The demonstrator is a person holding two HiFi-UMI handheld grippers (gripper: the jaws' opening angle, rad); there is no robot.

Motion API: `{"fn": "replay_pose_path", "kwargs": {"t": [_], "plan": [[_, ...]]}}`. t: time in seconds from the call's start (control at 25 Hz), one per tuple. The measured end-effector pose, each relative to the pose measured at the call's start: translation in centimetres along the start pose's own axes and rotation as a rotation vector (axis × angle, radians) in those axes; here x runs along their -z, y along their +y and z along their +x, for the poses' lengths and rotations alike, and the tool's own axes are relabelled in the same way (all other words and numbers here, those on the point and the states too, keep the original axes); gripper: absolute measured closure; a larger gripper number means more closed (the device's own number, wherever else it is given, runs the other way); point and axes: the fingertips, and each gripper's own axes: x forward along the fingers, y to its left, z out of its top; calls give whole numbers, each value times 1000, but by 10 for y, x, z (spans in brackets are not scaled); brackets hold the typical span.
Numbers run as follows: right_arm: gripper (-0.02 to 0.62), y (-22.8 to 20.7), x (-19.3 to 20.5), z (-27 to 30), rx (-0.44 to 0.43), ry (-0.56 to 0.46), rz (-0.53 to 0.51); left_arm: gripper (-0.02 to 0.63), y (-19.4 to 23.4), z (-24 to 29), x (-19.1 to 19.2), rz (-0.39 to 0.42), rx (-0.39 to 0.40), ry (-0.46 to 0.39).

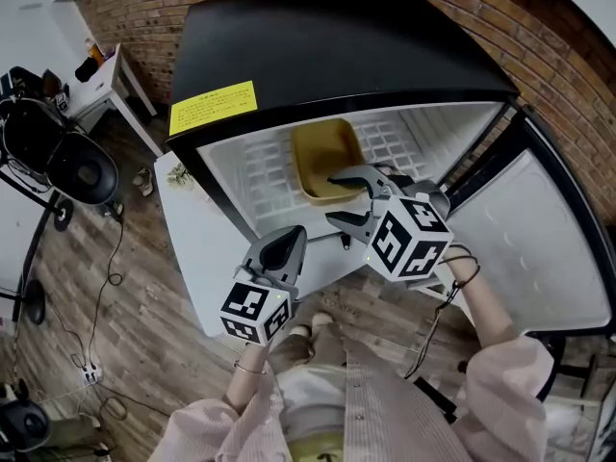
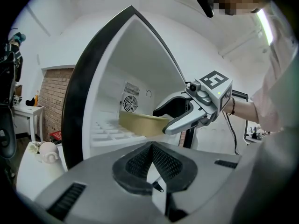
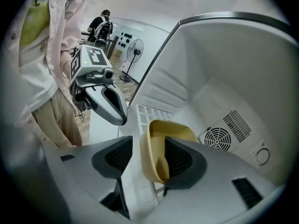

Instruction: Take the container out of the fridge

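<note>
Across the top of the frame the fridge (image 1: 327, 46) shows glossy black, with a smooth white plastic liner (image 3: 233, 55). The container (image 1: 325, 152) looks like matt mustard plastic. The right tongs (image 1: 330, 201) are smooth grey plastic with black ribbed pads (image 3: 114, 157). Upper right is a rough red brick wall (image 1: 539, 27), lower left a worn wood-plank floor (image 1: 125, 287), and lower right a soft pink cloth sleeve (image 1: 500, 373).

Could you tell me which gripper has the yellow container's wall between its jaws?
The right gripper; its open jaws straddle the container, while the left gripper hangs shut outside the fridge.

Left gripper (image 2: 152, 149) jaws together — empty; right gripper (image 2: 163, 120) at container (image 2: 138, 123)
</note>
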Motion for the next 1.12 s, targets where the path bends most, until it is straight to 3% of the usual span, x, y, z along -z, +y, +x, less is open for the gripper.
{"fn": "replay_pose_path", "kwargs": {"t": [0.2,0.44,1.12], "plan": [[403,8,2,6,-34,54,-13,615,1,-2,-1,1,22,3],[534,6,3,9,-35,101,-64,615,4,-7,-4,1,26,-7],[568,12,-3,0,-20,92,-28,615,3,-18,-6,6,45,-17]]}}
